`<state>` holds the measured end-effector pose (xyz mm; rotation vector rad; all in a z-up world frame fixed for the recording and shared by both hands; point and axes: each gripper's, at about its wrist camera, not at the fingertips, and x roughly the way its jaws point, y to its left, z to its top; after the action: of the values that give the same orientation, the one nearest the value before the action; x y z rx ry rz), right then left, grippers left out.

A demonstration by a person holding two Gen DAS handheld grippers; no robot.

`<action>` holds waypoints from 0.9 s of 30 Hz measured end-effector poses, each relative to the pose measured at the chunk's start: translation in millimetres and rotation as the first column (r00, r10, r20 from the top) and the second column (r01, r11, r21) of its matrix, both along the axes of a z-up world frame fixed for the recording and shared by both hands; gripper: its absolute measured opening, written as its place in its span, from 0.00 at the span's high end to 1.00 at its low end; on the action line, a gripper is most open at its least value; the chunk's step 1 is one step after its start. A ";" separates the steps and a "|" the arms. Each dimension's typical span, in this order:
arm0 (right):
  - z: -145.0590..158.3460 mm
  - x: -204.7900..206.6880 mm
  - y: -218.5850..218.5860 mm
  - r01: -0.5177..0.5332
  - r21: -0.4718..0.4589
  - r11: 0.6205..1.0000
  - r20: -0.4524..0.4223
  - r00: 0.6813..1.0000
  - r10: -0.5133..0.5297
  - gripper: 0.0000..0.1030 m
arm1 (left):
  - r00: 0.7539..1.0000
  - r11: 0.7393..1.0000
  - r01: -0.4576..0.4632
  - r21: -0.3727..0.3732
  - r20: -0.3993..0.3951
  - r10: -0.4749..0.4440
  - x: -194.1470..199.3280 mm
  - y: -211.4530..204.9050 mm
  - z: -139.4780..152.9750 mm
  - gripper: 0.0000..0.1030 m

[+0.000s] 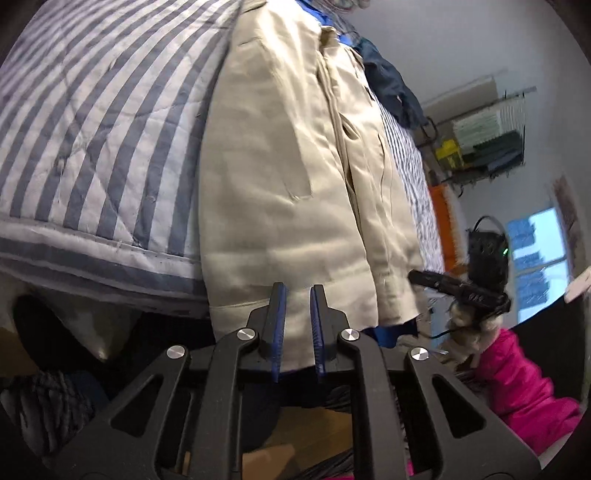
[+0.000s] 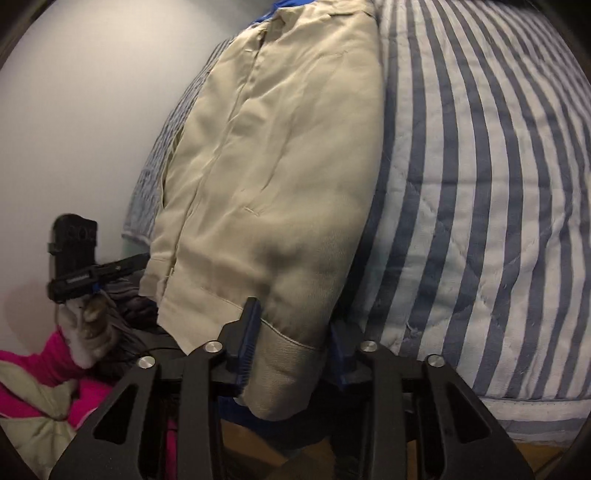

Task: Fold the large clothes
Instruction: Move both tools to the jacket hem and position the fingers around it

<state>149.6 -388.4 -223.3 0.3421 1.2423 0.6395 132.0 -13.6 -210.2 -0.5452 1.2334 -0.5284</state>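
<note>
Beige cotton jacket (image 1: 288, 177) lies lengthwise on the blue-and-white striped quilted bedcover (image 1: 96, 140), sides apparently folded in to a narrow panel, bottom hem hanging over the bed edge at 6 o'clock in both views.

Left gripper (image 1: 297, 295): jaws nearly closed, hem fabric runs between the blue pads; looks pinched, but actual contact is hard to confirm.

Right gripper (image 2: 291, 314): jaws part open around the bulky folded hem corner, left pad against the cloth.

Progress guess: lengthwise fold done, crosswise fold (hem up toward collar) still left.

Unclear: right gripper's other pad (image 2: 338, 343) is buried behind fabric. Collar end is cut off at 12 o'clock. Blue cloth (image 2: 288, 3) peeks out beyond it, can't identify. Pink garment (image 1: 517, 384) at 4 o'clock in the left view is partly cropped.
</note>
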 end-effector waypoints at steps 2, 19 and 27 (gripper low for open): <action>1.0 -0.1 -1.1 0.007 0.016 1.000 -0.003 1.000 -0.007 0.68 | 1.000 1.000 0.006 0.019 -0.001 -0.006 3.3 -5.4 -2.6 0.76; 38.7 -3.3 17.9 0.107 -0.191 0.976 0.172 0.982 -0.074 0.53 | 0.993 0.993 -0.099 -0.067 -0.077 0.094 -4.7 21.8 -20.0 0.47; 80.6 -0.6 65.2 0.026 -0.103 0.994 0.285 0.959 0.005 0.53 | 0.996 0.994 -0.074 0.079 0.063 0.069 -18.9 6.5 12.9 0.47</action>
<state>149.0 -323.2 -142.8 0.1605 0.9927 0.5883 113.2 -7.0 -197.3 -0.4988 1.1689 -0.4295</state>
